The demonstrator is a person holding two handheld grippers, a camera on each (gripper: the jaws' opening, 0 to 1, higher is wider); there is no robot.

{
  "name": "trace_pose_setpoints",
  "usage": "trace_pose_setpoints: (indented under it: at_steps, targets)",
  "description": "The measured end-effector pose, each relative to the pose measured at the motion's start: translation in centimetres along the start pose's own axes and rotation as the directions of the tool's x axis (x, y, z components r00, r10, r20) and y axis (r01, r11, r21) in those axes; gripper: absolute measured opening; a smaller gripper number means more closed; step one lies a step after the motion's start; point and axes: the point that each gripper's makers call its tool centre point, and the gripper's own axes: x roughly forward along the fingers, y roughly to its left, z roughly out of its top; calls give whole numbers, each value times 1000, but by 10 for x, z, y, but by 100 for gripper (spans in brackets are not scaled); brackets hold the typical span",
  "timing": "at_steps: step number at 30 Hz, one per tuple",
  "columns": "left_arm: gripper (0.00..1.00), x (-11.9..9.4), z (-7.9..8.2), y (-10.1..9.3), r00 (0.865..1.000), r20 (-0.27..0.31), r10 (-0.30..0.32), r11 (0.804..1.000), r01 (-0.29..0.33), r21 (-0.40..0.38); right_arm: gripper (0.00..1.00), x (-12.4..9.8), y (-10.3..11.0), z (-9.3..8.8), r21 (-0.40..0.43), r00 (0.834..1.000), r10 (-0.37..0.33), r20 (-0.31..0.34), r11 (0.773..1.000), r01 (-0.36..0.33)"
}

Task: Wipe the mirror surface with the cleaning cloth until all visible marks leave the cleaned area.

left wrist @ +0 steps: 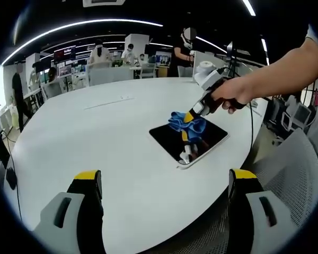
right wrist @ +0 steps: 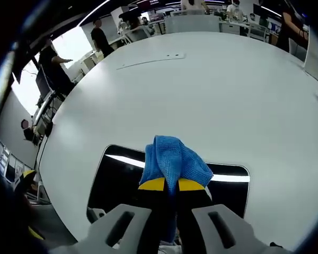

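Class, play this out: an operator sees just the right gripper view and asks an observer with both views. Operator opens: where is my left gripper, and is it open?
Observer: The left gripper hangs open above bare table, short of the mirror.
Operator: Who holds my right gripper?
Observer: A person's hand grips its handle.
Operator: Is the cloth on the glass?
Observer: Yes, the right gripper presses the blue cloth onto the mirror's far part.
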Motion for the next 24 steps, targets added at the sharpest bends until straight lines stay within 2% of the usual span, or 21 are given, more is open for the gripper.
trace_pose_setpoints:
  at_steps: [11, 24]
  targets:
    - [99, 0, -1, -1, 1000, -4, -3, 1000, 3, 2, 1, -5, -15, -3, -2, 1000, -25, -7, 1000, 25]
    - [99, 0, 1, -2, 1000, 4, -7, 1000, 7, -7, 1, -7, -12, -4, -25, 997, -68, 24, 997, 69]
